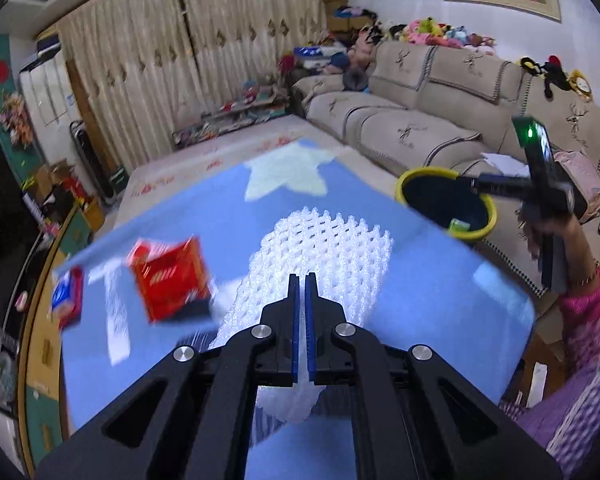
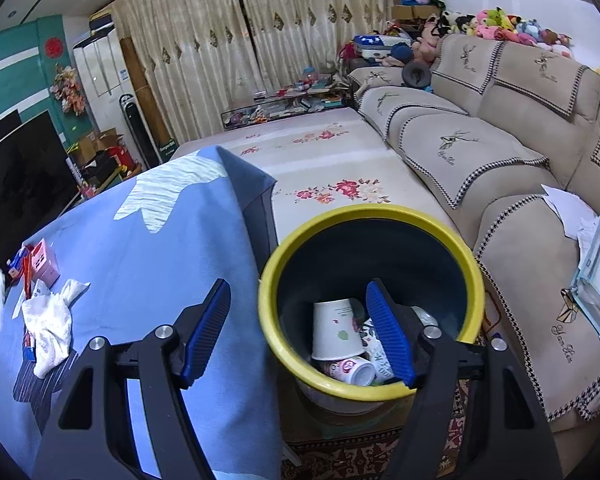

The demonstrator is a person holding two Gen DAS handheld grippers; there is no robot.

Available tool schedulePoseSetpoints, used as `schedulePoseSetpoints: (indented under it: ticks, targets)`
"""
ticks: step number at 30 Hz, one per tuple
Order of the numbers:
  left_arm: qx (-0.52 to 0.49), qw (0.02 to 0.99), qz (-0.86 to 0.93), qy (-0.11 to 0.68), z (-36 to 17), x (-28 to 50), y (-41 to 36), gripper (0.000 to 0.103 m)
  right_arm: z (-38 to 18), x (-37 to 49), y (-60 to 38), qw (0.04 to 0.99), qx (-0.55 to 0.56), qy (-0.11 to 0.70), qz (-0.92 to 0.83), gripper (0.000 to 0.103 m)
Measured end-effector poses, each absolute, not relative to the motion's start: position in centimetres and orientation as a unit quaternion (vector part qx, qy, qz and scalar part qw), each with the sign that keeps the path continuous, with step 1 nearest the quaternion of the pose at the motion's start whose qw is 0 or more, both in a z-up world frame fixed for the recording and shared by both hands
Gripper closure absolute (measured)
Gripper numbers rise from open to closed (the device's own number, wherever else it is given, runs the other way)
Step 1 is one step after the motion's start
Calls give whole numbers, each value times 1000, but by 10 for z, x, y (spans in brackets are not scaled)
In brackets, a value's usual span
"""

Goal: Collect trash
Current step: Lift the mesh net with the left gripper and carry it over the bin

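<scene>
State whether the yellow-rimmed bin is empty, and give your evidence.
Not empty: paper cups lie inside the bin.

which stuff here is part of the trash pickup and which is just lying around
Job: white foam net in the shut left gripper; red wrapper; crumpled tissue; yellow-rimmed bin holding paper cups; open right gripper.

Lying about: sofa; plush toys; curtains; papers.

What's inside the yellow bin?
The bin holds paper cups: a white one upside down and a pink-patterned one on its side. The right tool's finger hides whatever lies beneath.
</scene>
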State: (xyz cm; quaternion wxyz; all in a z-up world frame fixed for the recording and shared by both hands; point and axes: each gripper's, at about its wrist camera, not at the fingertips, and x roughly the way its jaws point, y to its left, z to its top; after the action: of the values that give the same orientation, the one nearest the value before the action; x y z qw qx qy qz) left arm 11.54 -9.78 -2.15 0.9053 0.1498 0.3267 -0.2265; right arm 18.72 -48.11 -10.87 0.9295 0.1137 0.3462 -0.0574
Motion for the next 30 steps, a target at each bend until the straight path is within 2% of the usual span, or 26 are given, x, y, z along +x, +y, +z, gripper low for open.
schedulePoseSetpoints:
  ticks: [12, 30]
  targets:
    - [164, 873, -325, 325, -26, 195, -231, 100, -120, 166, -538, 923, 138, 339, -121, 36]
    - [184, 810, -394, 394, -112, 281, -442, 99, -152, 132, -616, 899, 182, 348, -195, 36]
